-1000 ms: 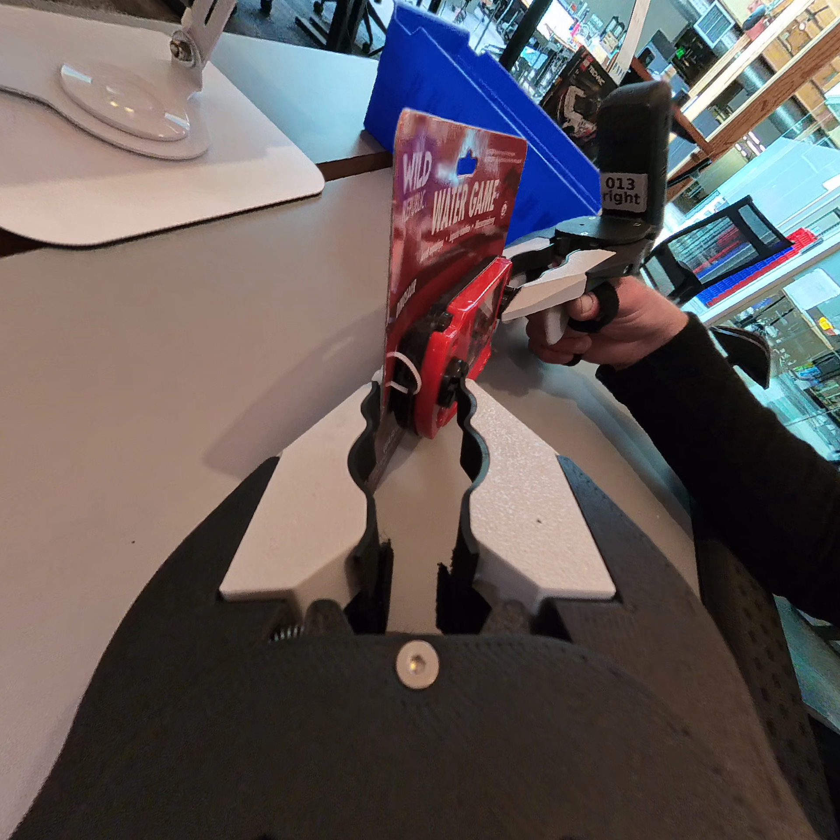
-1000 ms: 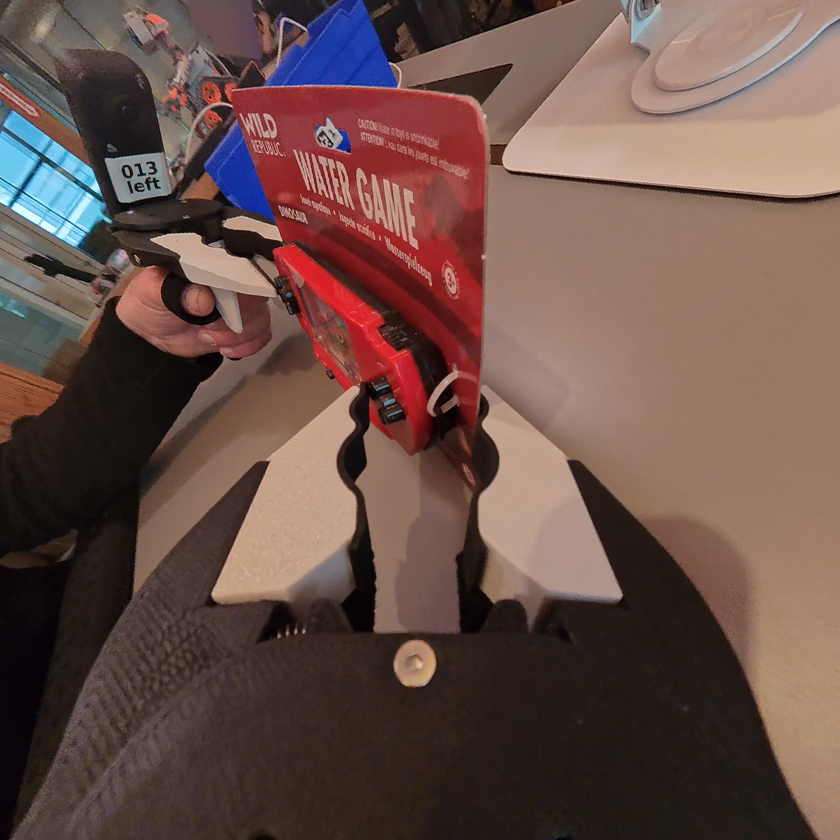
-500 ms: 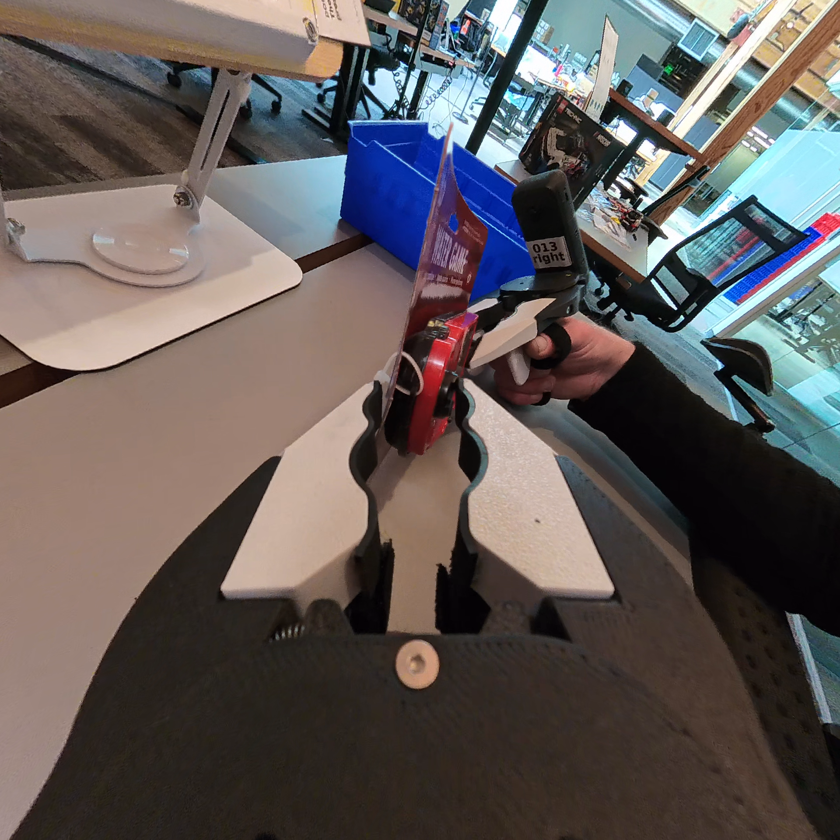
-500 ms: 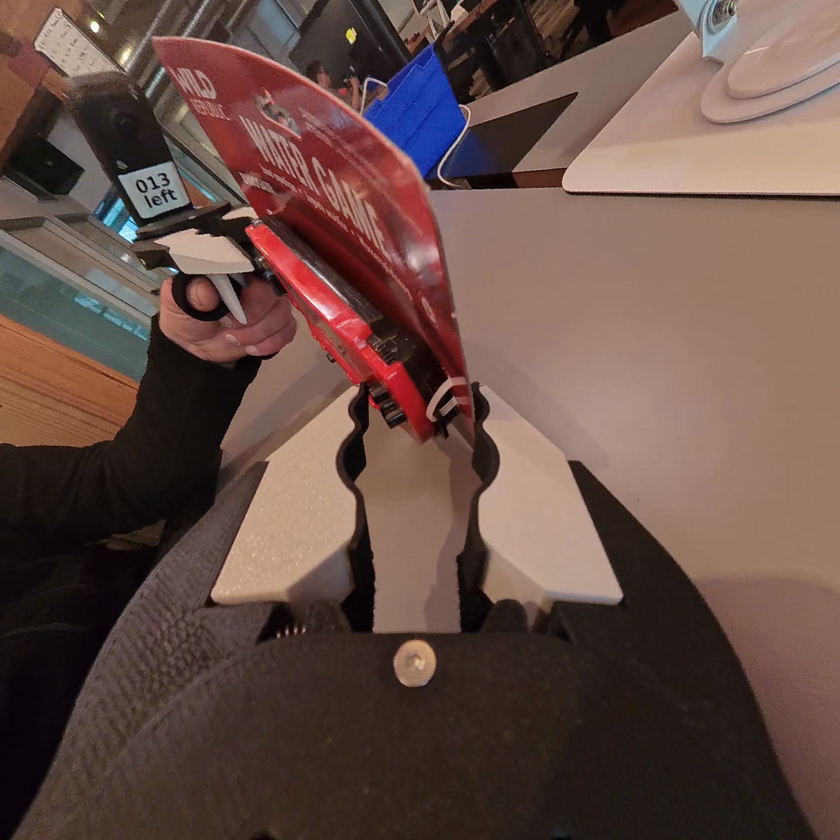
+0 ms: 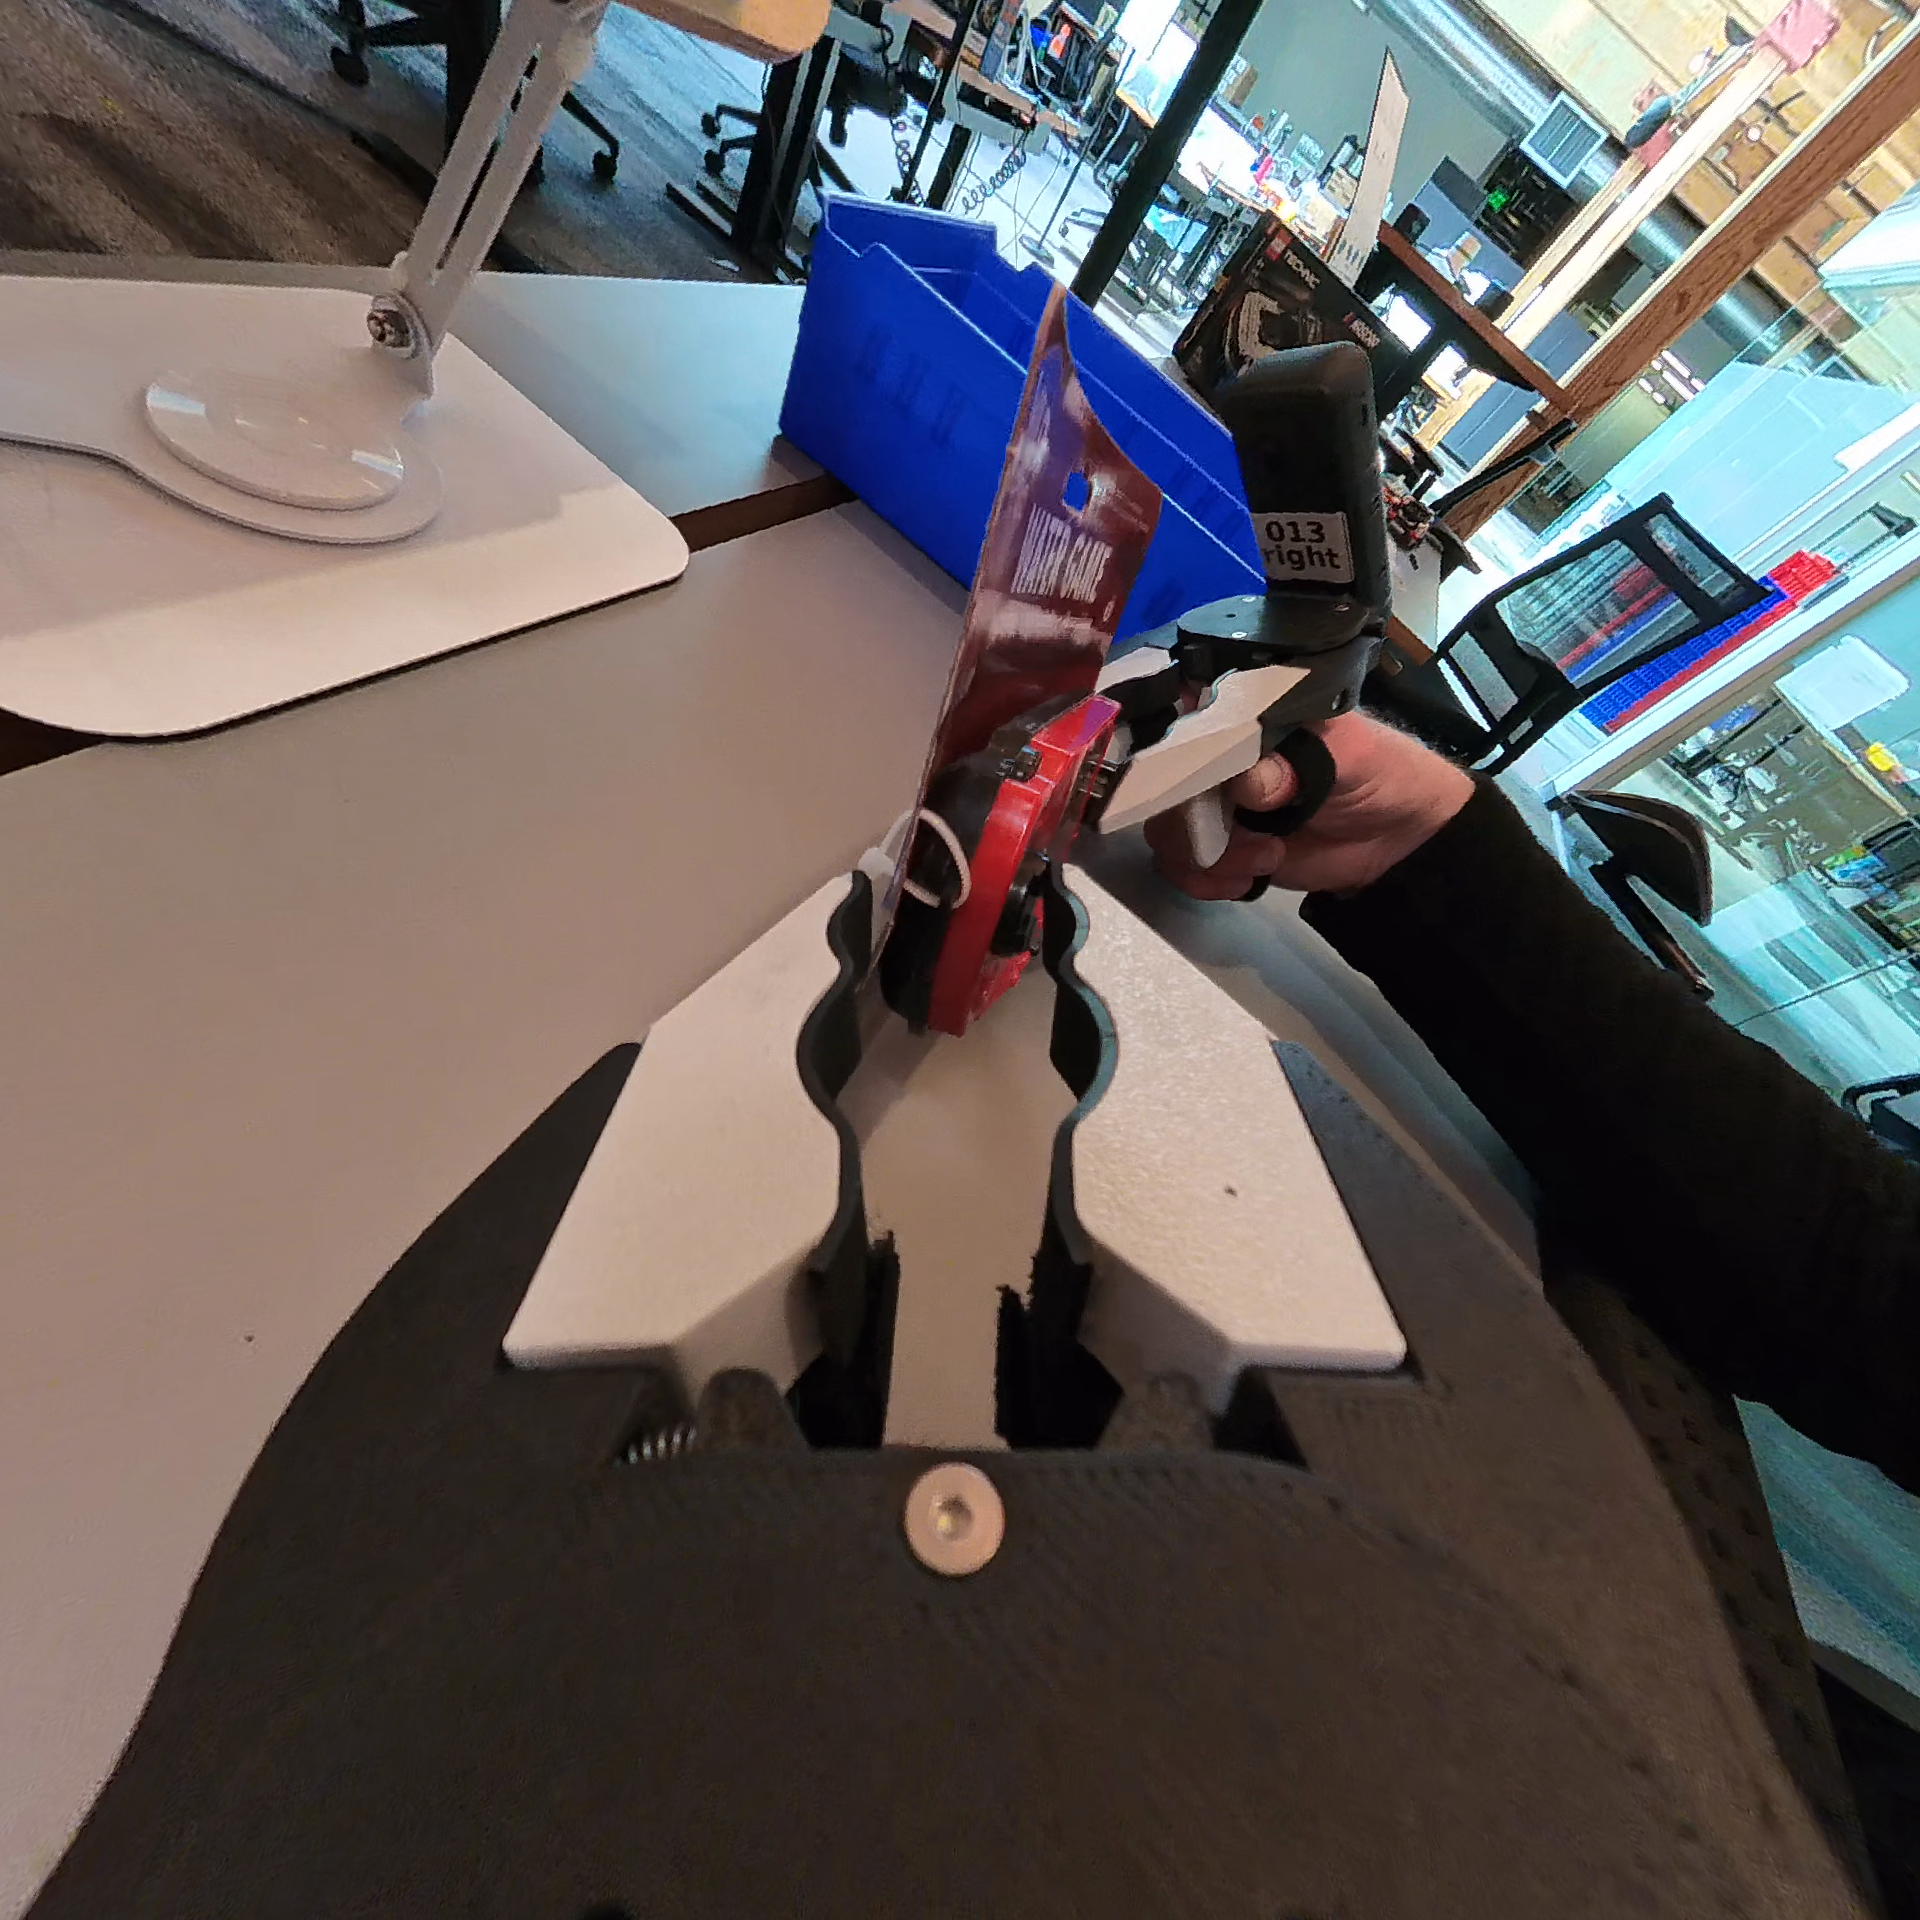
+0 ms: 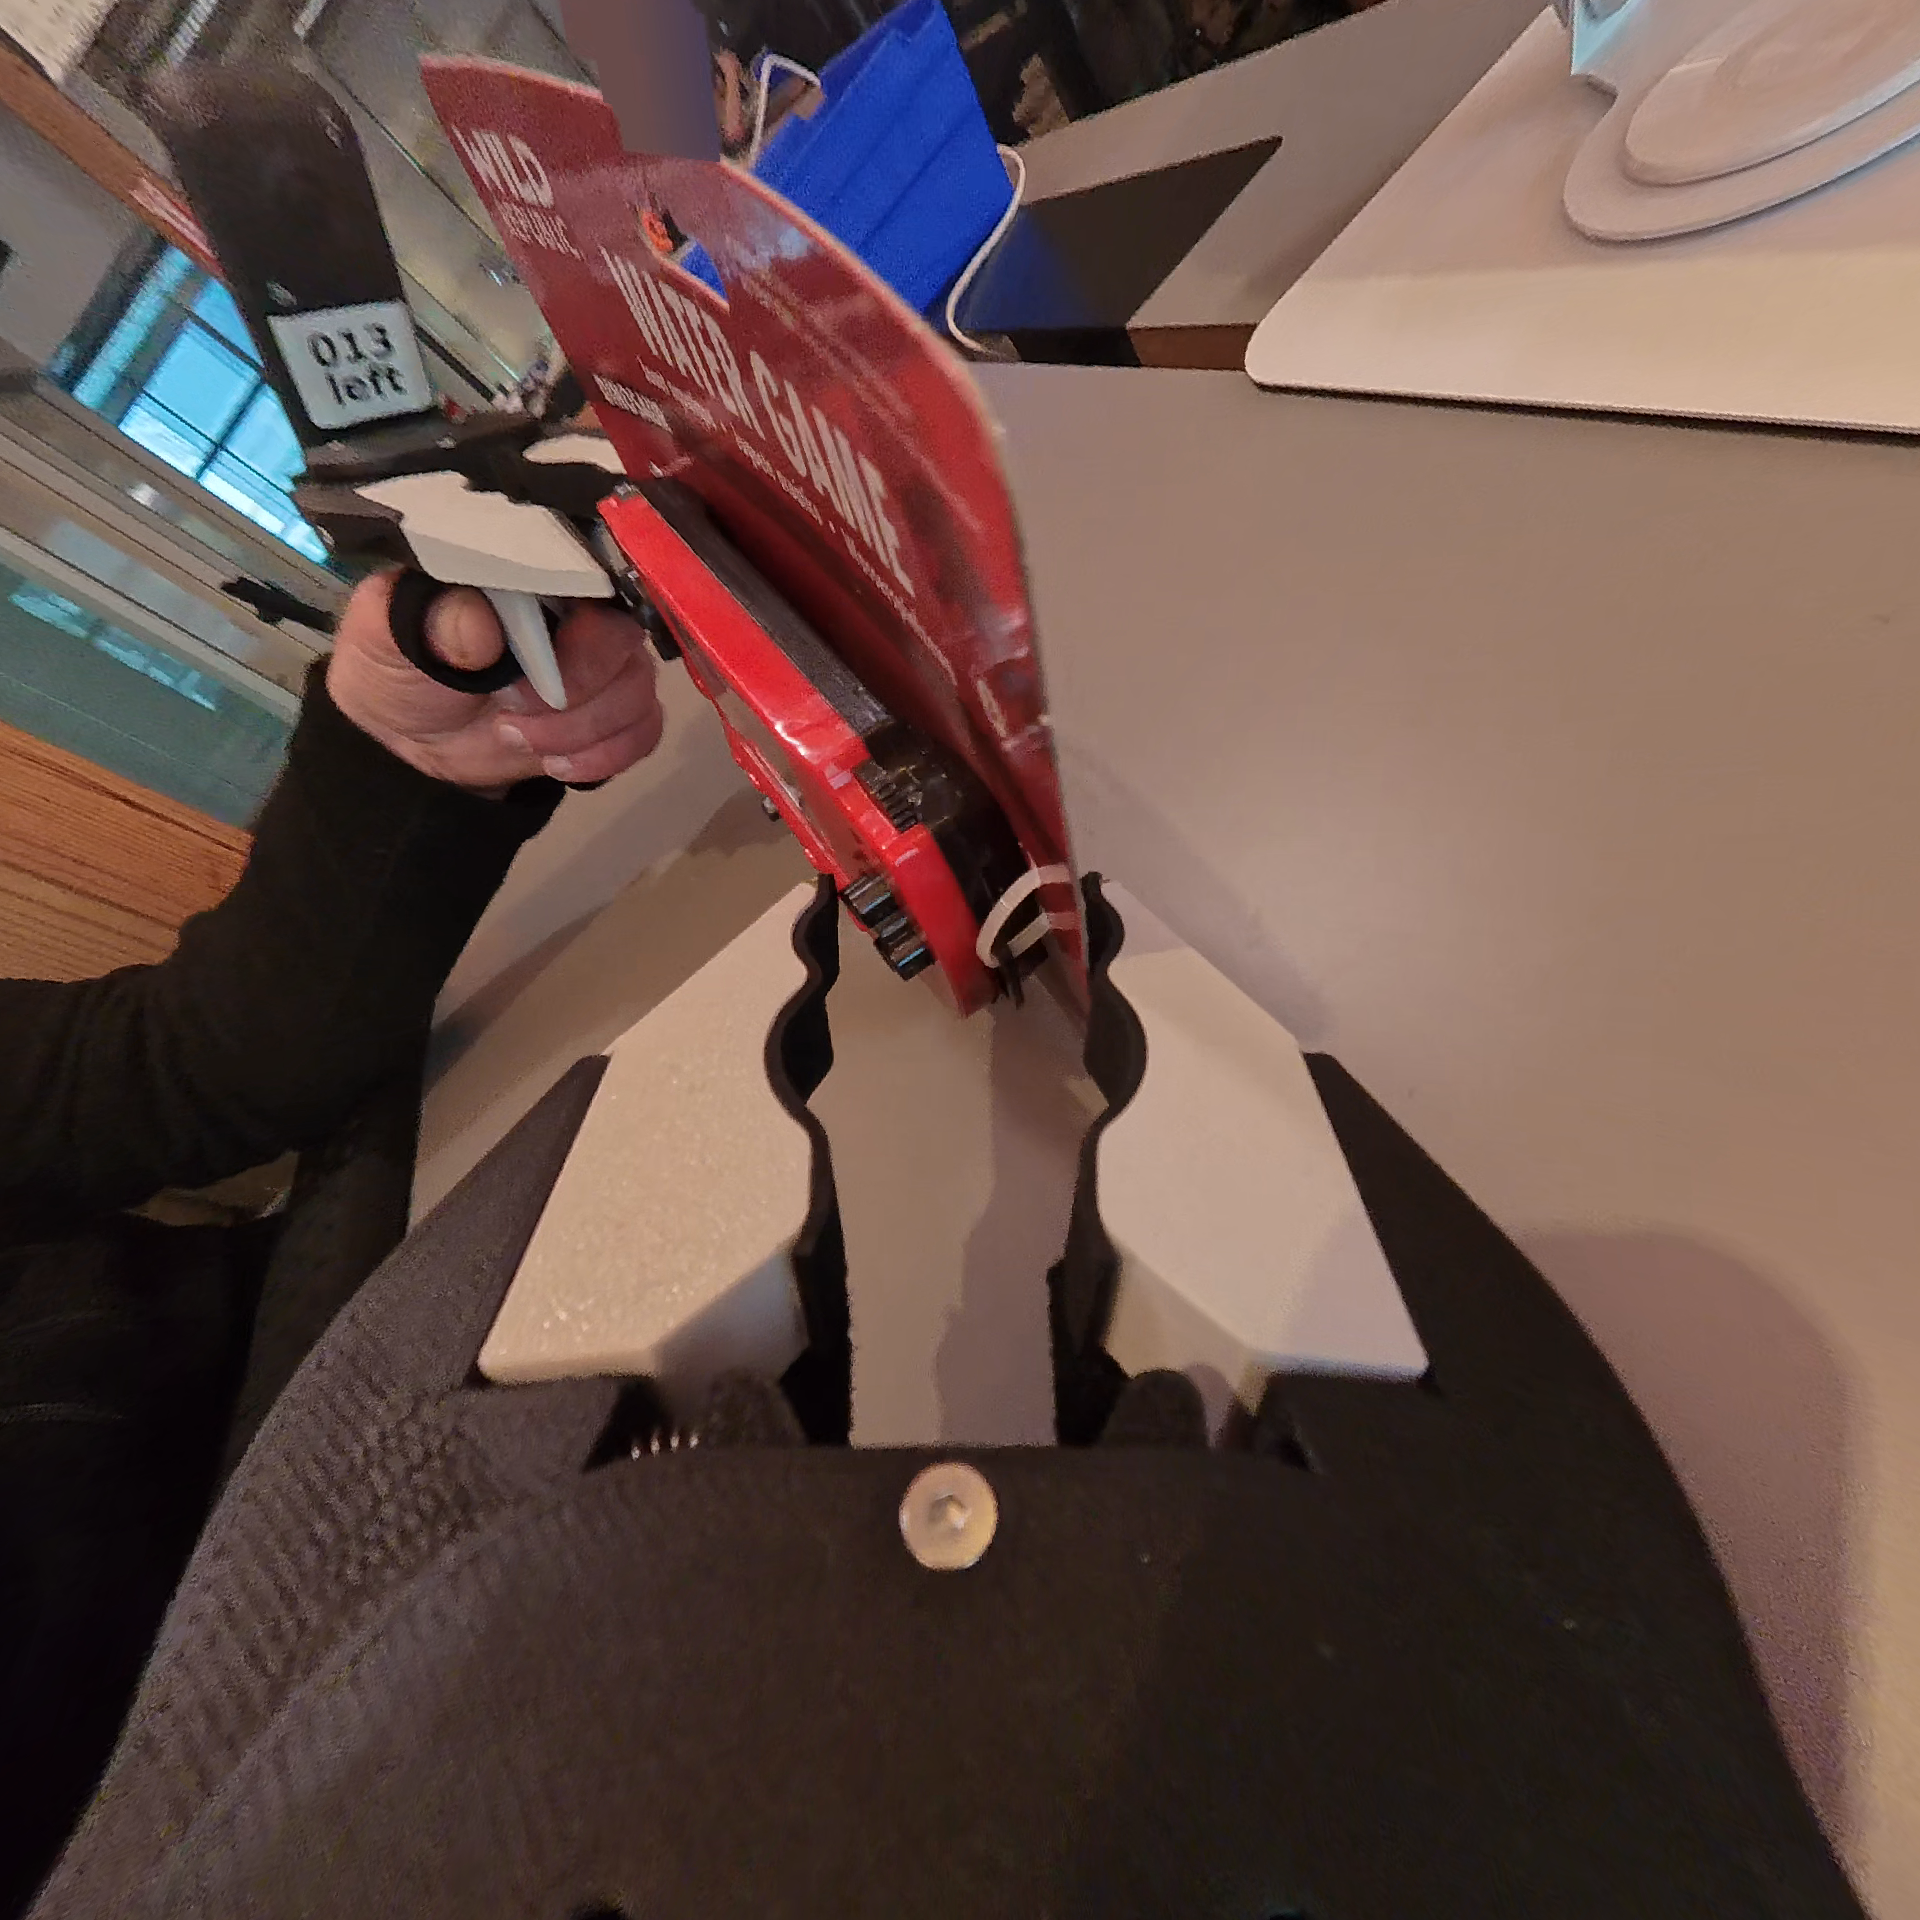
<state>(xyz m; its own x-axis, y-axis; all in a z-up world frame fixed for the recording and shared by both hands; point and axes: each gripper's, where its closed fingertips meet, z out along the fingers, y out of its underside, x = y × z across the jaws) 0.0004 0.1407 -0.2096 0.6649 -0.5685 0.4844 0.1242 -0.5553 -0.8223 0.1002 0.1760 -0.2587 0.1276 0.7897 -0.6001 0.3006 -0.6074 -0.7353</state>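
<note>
Two handheld grippers clamp opposite ends of a red carded toy (image 5: pixel 977 904) held above the grey tabletop (image 5: pixel 416 935). The left gripper (image 5: pixel 961 914) pinches its near end; the right gripper (image 6: pixel 956 935) grips the other. The left wrist view alone shows a blue bin (image 5: pixel 914 353) and a white stand base (image 5: pixel 312 540); the right wrist view shows the card's printed front (image 6: pixel 769 416).

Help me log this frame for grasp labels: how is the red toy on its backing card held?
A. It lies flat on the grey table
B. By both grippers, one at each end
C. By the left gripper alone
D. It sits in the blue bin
B: the left gripper clamps one end of the red toy while the right gripper clamps the opposite end, keeping it above the grey table.
</note>
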